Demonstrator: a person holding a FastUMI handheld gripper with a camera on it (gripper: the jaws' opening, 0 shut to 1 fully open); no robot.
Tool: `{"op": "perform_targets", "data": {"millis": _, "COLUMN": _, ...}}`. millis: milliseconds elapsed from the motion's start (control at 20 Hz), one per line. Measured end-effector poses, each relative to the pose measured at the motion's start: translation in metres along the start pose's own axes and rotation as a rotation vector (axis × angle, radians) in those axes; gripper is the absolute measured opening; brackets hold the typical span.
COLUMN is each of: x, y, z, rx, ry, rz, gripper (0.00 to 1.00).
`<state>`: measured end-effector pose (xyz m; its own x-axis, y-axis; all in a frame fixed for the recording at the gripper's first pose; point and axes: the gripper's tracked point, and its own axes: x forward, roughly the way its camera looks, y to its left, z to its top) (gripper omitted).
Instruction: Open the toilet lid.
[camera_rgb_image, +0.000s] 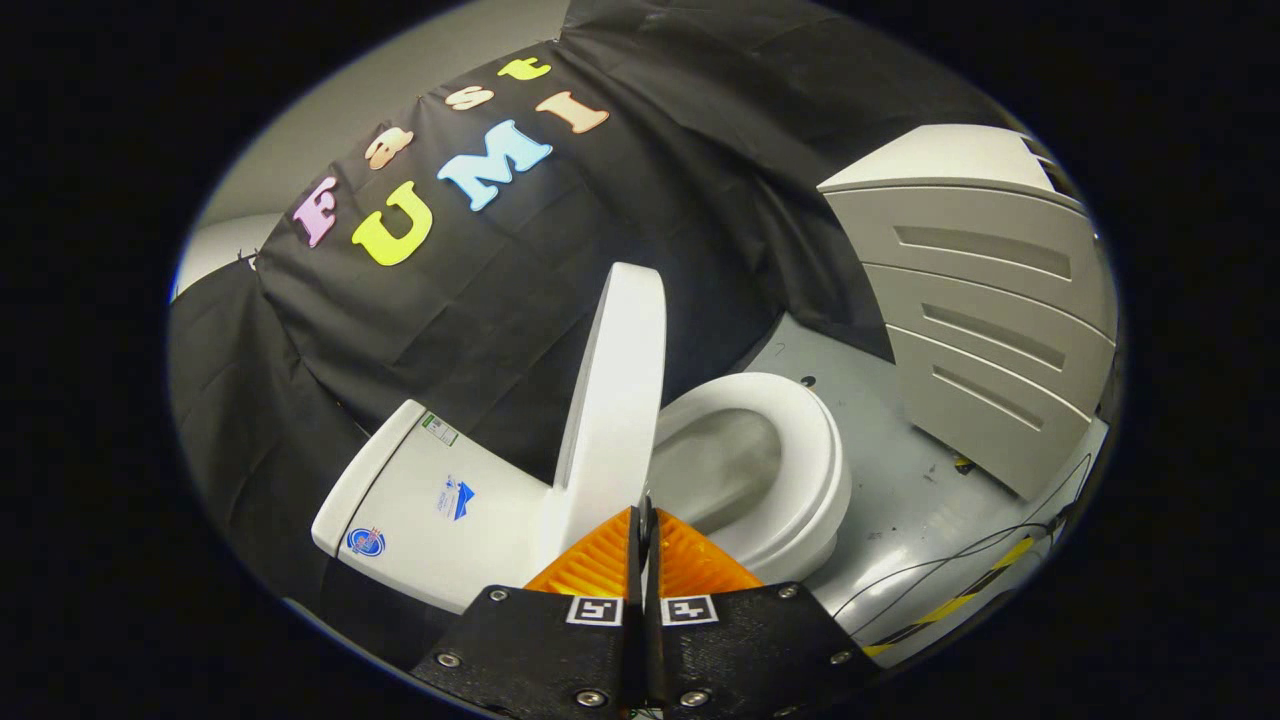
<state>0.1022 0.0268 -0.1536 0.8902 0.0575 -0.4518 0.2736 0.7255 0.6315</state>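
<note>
The white toilet lid (618, 390) stands raised, nearly upright, between the tank (430, 500) and the open bowl. The white seat ring (800, 450) lies flat around the bowl, whose grey inside shows just beyond my fingers. My gripper (645, 515) sits right below the lid's lower edge, its two fingers pressed together with nothing visible between them. The fingertips reach to about the lid's hinge end; I cannot tell whether they touch it.
A grey cabinet with ribbed drawer fronts (980, 300) stands beyond the bowl on the grey floor (900, 500). Thin cables (960, 560) and a yellow-black striped strip (950, 605) run across the floor beside the toilet. Black cloth hangs behind the tank.
</note>
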Motion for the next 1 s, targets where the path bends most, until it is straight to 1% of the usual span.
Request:
{"op": "perform_targets", "data": {"millis": 300, "x": -0.001, "y": 0.010, "z": 0.001, "rx": -0.032, "ry": 0.000, "rz": -0.004, "gripper": 0.00}}
{"op": "perform_targets", "data": {"millis": 750, "x": -0.007, "y": 0.041, "z": 0.007, "rx": -0.115, "ry": -0.019, "rz": -0.005, "gripper": 0.00}}
{"op": "perform_targets", "data": {"millis": 1000, "x": -0.008, "y": 0.050, "z": 0.006, "rx": -0.131, "ry": -0.022, "rz": -0.016, "gripper": 0.00}}
